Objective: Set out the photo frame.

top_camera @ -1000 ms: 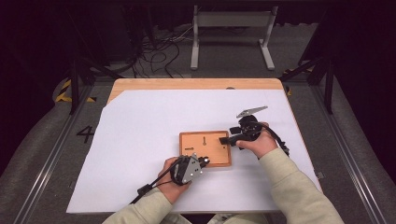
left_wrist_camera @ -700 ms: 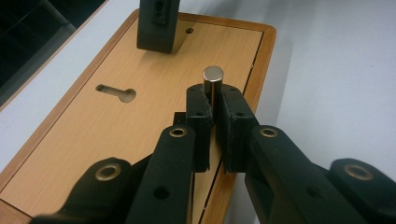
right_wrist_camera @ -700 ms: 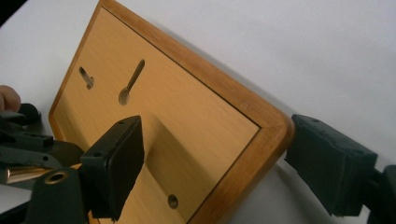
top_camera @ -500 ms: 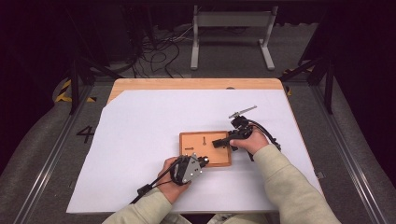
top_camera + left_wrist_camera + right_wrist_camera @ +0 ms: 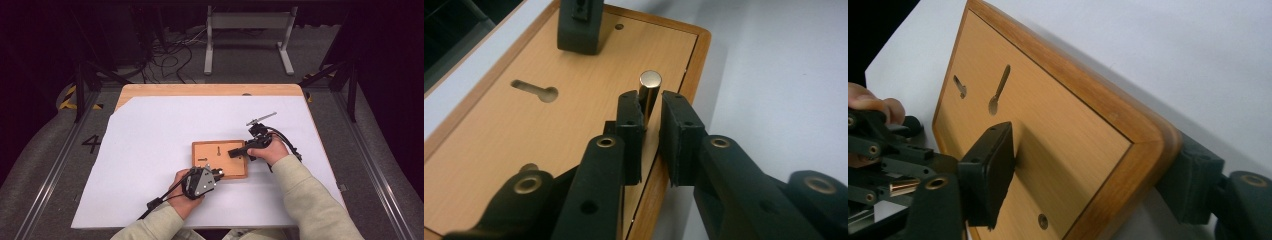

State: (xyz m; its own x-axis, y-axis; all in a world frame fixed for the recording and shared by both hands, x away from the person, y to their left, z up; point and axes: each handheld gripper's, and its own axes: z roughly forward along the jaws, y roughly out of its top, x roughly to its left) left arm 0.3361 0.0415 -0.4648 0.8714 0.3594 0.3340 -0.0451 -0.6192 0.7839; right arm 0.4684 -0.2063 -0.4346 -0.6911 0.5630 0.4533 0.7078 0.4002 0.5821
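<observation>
Wooden board (image 5: 220,158) lies flat on the white-covered table (image 5: 150,150), near its front edge. The right claw (image 5: 1088,187) clamps the board's rim — one jaw on top, one underneath. The left claw (image 5: 651,132), narrowly parted, brackets a metal pin (image 5: 649,95) standing upright at the board's edge — touching one jaw.

A single dark number "4" (image 5: 91,144) stands on the grey floor (image 5: 45,165) just left of the table, seen in the high view. Near it, further back on the floor, lies a patch of yellow and black striped tape (image 5: 70,98), which carries no words. The two gripper views offer no writing, label or brand that can be read.
</observation>
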